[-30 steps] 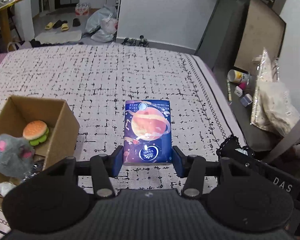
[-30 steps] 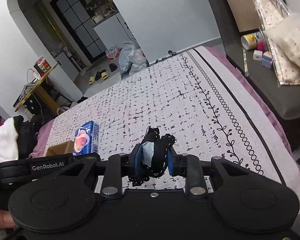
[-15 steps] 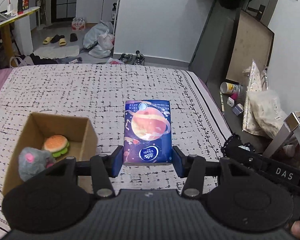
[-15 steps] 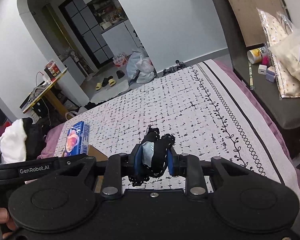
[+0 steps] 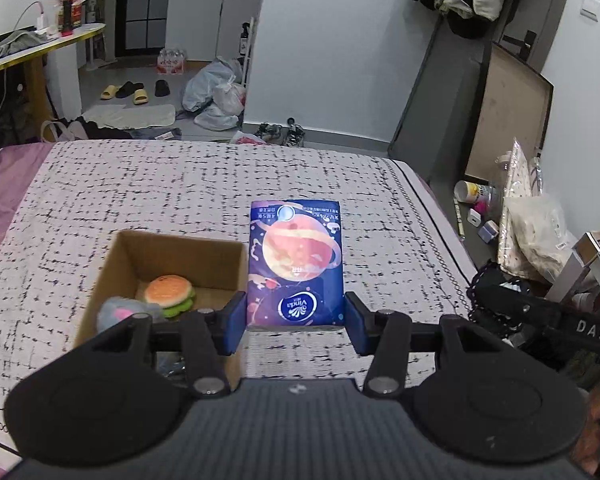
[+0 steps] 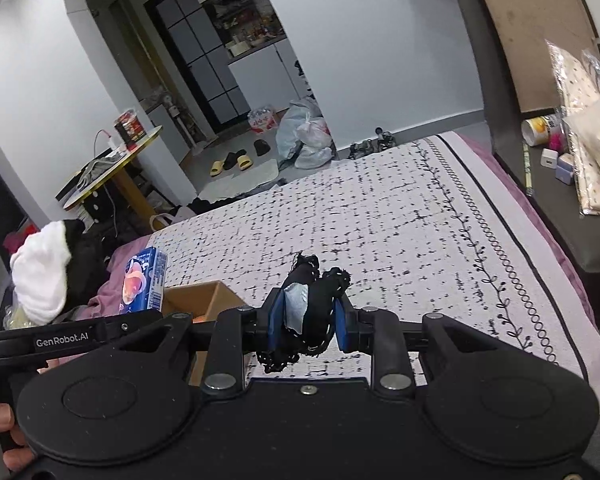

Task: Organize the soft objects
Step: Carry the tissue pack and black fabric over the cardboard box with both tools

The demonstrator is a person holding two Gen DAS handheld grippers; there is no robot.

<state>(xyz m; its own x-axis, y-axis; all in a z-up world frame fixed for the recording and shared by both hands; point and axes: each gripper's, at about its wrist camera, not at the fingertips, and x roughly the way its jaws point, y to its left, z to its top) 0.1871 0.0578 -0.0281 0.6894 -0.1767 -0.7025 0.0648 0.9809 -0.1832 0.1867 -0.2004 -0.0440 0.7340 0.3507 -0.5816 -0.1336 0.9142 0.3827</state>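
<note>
My left gripper (image 5: pixel 296 326) is shut on a blue tissue pack (image 5: pixel 297 264) with a planet print and holds it above the bed, just right of an open cardboard box (image 5: pixel 112 264). The box holds a plush burger (image 5: pixel 168 294) and a grey plush mouse (image 5: pixel 120 312). My right gripper (image 6: pixel 307 328) is shut on a bunched black lace cloth (image 6: pixel 314 308) with a grey tag, held above the bed. The tissue pack (image 6: pixel 144 280) and the box (image 6: pixel 204 300) also show at the left of the right wrist view.
The bed has a white cover with black marks (image 5: pixel 160 184). A dark ledge to the right (image 5: pixel 480 216) carries small bottles and plastic bags (image 5: pixel 536 228). Shoes and bags lie on the floor beyond the bed (image 5: pixel 216 96). A pile of clothes (image 6: pixel 44 276) lies at the bed's left.
My left gripper has risen and drawn back with the tissue pack, so the box now sits closer to the pack's left side. The right gripper has lifted a little with the cloth.
</note>
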